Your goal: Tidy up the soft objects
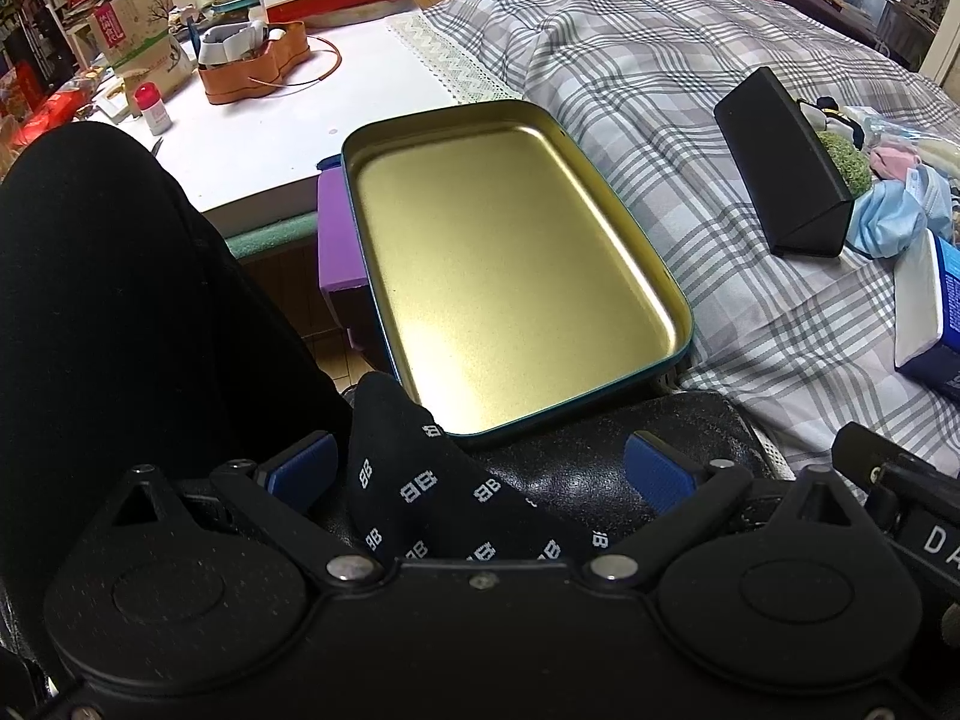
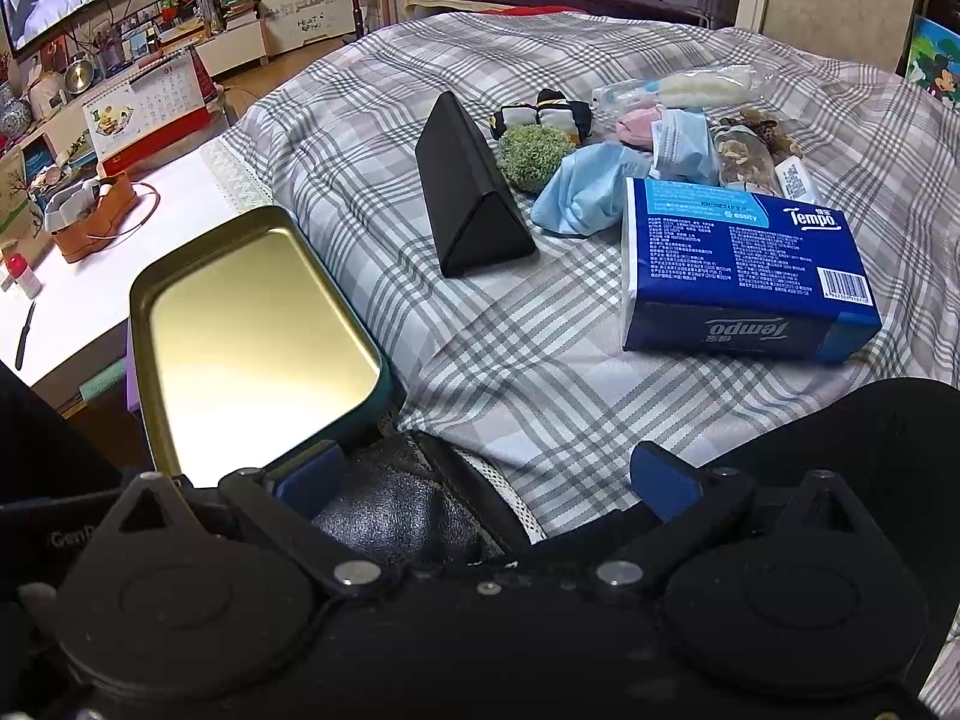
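Observation:
An empty gold-lined tin tray [image 1: 672, 324] sits at the edge of a plaid bedcover; it also shows in the right wrist view [image 2: 135, 300]. My left gripper [image 1: 480, 465] is open, and a black sock with white logos [image 1: 420, 492] lies loosely between its blue pads, just short of the tray. My right gripper [image 2: 486, 474] is open and empty, low over a black leather item [image 2: 396, 510]. A pile of soft things lies further out: a blue face mask [image 2: 588, 186], a green fuzzy ball [image 2: 531, 156], black-and-white socks [image 2: 540, 114] and a pink cloth [image 2: 636, 126].
A black triangular case [image 2: 468, 204] and a blue Tempo tissue pack [image 2: 738, 270] lie on the bedcover [image 2: 510, 348]. A white desk [image 1: 270, 132] with a brown organiser [image 1: 252, 72] stands left of the tray. A black-clad leg [image 1: 120, 300] fills the left.

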The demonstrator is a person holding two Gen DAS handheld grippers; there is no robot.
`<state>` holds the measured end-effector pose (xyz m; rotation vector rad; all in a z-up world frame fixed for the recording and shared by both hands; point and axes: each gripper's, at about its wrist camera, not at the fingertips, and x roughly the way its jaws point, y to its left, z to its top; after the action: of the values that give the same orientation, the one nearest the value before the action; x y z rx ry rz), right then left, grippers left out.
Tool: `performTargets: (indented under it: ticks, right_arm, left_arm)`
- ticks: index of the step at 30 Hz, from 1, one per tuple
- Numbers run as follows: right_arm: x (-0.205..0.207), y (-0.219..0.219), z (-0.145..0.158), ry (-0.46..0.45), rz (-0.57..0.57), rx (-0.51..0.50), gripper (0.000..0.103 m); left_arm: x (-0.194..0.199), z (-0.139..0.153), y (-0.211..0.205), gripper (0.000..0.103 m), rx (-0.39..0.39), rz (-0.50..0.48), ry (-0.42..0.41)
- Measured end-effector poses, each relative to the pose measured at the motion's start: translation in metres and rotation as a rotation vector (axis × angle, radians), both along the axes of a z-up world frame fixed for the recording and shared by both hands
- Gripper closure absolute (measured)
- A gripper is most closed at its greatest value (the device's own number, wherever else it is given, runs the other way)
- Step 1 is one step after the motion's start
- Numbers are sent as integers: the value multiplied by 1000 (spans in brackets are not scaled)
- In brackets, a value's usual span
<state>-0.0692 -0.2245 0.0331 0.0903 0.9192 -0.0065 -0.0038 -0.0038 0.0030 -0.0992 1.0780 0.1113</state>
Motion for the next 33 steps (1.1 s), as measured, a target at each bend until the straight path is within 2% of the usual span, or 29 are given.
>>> performTargets:
  ticks: [33]
  right_arm:
    - [-2, 2, 0, -2, 2, -9, 1]
  left_arm:
    - [0, 1, -1, 4, -5, -4, -3]
